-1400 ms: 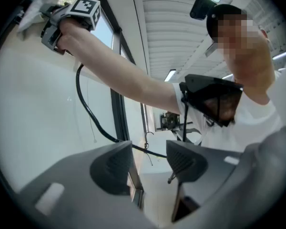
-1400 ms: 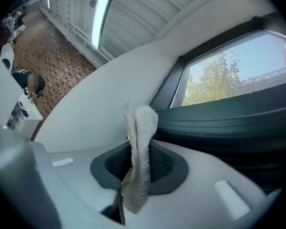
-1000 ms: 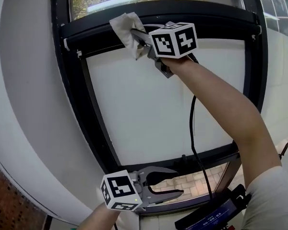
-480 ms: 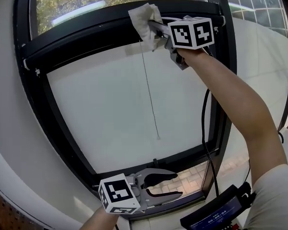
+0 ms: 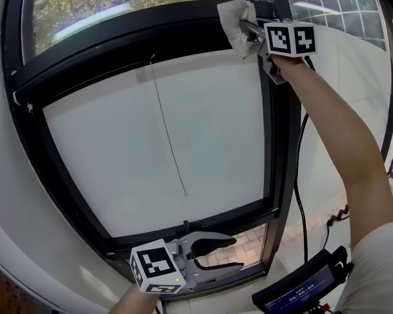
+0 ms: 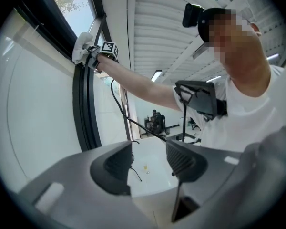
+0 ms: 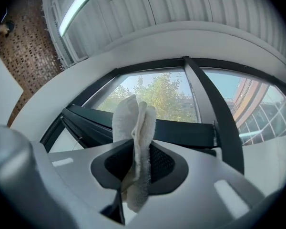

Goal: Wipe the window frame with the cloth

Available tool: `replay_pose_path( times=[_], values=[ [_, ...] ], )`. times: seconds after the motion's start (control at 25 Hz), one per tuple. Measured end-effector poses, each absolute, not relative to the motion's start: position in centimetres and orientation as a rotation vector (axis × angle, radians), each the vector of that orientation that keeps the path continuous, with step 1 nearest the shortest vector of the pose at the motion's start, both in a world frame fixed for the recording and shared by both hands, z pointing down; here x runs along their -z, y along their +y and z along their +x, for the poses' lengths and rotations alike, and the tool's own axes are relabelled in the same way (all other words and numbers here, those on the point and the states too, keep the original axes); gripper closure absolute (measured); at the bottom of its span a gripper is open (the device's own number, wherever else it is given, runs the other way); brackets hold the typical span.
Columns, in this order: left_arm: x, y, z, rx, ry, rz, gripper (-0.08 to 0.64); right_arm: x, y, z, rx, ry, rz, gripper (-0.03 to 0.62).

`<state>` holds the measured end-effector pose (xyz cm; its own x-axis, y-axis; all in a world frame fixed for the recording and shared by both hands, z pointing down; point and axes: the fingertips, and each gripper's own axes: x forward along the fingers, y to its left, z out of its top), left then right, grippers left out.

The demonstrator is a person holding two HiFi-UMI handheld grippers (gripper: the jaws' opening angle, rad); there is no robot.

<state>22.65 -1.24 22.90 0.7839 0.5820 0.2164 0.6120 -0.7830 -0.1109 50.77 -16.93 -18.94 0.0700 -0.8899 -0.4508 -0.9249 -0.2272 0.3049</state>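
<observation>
While the left claw is idling open and empty down low, the right claw is clenching the crumpled white cloth, now reaching the top-right corner of the black metal window frame after sliding rightward, so that top stretch is probably done.

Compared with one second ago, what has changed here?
The right gripper, jaws shut on the cloth, has slid rightwards along the top of the window frame to its right corner. The left gripper stays low, jaws open and empty.
</observation>
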Motion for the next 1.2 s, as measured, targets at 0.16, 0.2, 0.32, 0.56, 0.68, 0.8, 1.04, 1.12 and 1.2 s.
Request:
replay_pose_path(
  times=[0.16, 0.2, 0.32, 0.56, 0.68, 0.8, 1.04, 1.12, 1.2],
  values=[
    [-23.6, 0.4, 24.4, 0.228, -0.960, -2.806, 0.318, 18.8, -13.5, 55.6, -0.881, 1.833, -2.348, 0.517],
    [-23.7, 0.9, 24.8, 0.229, -0.957, -2.808, 0.318, 18.8, -12.7, 56.8, -0.886, 1.811, -2.383, 0.517],
    [-23.6, 2.7, 26.4, 0.250, -0.918, -2.822, 0.318, 18.8, -10.0, 60.2, -0.925, 1.744, -2.511, 0.518],
    [-24.0, 3.4, 27.9, 0.255, -0.903, -2.815, 0.318, 19.9, -6.5, 61.3, -1.207, 1.620, -2.740, 0.518],
    [-24.4, 3.6, 28.1, 0.258, -0.929, -2.808, 0.318, 20.0, -6.1, 59.9, -1.515, 1.515, -2.900, 0.518],
    [-24.5, 3.7, 28.2, 0.276, -0.919, -2.811, 0.318, 18.7, -7.3, 58.5, -1.848, 1.423, -3.044, 0.518],
    [-24.8, 3.5, 27.9, 0.279, -0.902, -2.826, 0.318, 15.7, -9.9, 58.0, -2.357, 1.221, -3.186, 0.520],
    [-24.9, 3.2, 27.7, 0.300, -0.875, -2.830, 0.318, 14.9, -10.3, 58.2, -2.390, 1.223, -3.192, 0.520],
    [-25.2, 3.1, 27.6, 0.309, -0.859, -2.833, 0.318, 14.2, -10.6, 58.3, -2.391, 1.250, -3.189, 0.520]
  ],
)
